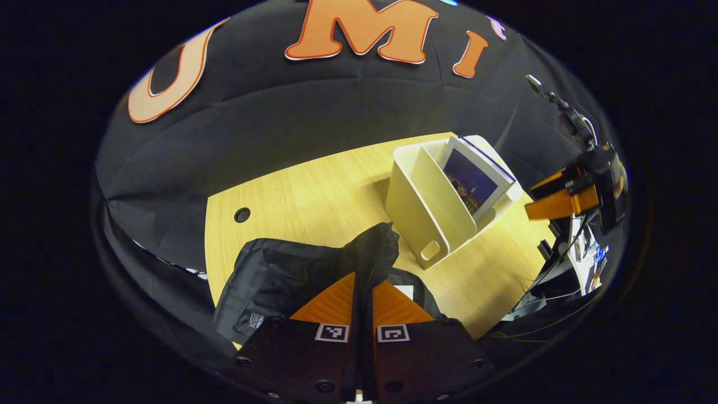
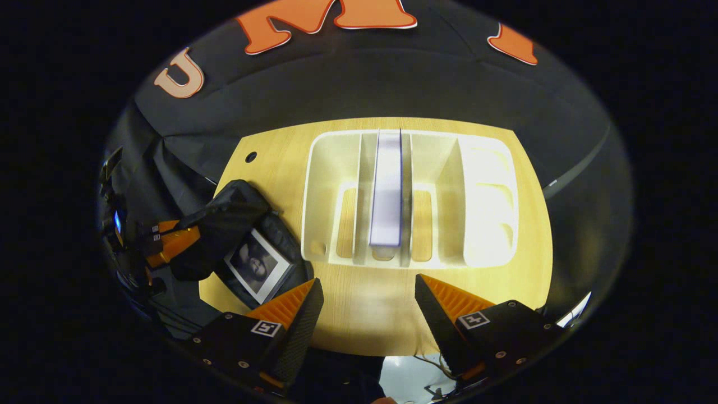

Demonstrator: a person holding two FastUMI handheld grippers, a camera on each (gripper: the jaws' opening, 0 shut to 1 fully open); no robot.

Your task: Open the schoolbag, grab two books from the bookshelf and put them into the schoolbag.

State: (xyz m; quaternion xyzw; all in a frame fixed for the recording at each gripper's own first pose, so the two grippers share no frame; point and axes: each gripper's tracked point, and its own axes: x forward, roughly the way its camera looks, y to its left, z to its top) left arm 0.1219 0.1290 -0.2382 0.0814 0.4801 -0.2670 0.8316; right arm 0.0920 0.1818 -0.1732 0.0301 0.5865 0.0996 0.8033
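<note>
The black schoolbag (image 1: pixel 269 275) lies on the wooden table (image 1: pixel 314 185), and my left gripper (image 1: pixel 363 276) is shut on its raised flap edge, holding the bag open. In the right gripper view the schoolbag (image 2: pixel 235 219) sits at the left with one book (image 2: pixel 258 266) lying inside its mouth, and the left gripper (image 2: pixel 168 240) holds the flap up. The cream bookshelf (image 2: pixel 482 196) stands straight ahead with a second book (image 2: pixel 386 191) upright in a middle slot. My right gripper (image 2: pixel 367 297) stands open in front of that book, apart from the shelf. From the left gripper view the bookshelf (image 1: pixel 418 207) and its book (image 1: pixel 474 182) stand to the right.
The table (image 2: pixel 364 314) has a round cable hole (image 1: pixel 242 215) near its far left corner. The booth's black cloth wall stands close behind the shelf. Cables and gear hang at the right edge (image 1: pixel 578 258). Bare tabletop lies between the bag and the shelf.
</note>
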